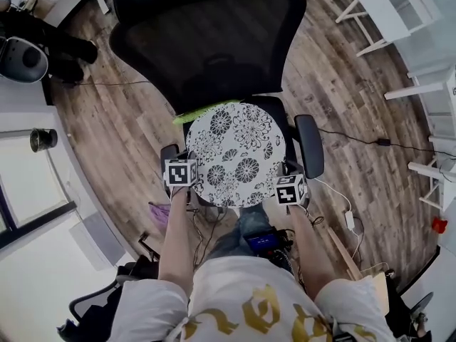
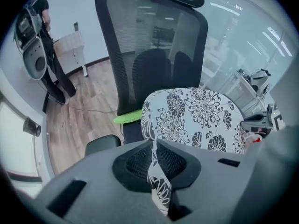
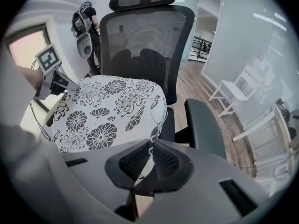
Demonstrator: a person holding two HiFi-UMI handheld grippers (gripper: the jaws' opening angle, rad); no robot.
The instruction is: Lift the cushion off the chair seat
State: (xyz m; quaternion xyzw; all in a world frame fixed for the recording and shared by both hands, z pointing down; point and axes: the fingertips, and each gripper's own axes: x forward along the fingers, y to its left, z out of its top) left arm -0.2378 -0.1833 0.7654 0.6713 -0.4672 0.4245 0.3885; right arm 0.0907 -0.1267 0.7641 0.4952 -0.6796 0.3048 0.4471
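Observation:
A round white cushion (image 1: pixel 237 154) with a black flower print hangs above the seat of a black mesh office chair (image 1: pixel 206 41). My left gripper (image 1: pixel 187 188) is shut on the cushion's near left edge, and the floral fabric (image 2: pixel 158 183) shows pinched between its pads. My right gripper (image 1: pixel 286 198) is shut on the near right edge, with a fold of the cushion (image 3: pixel 148 150) squeezed between its jaws. The cushion (image 2: pixel 194 118) tilts, its far side lower by the chair back. A green strip (image 1: pixel 191 114) shows under the cushion's far left rim.
The chair's right armrest (image 1: pixel 309 144) and left armrest (image 2: pixel 103 144) flank the cushion. White chair frames (image 1: pixel 385 13) stand at the right on the wood floor. A cable and charger (image 1: pixel 349 219) lie on the floor near my right side. A person (image 3: pixel 88 22) stands behind the chair.

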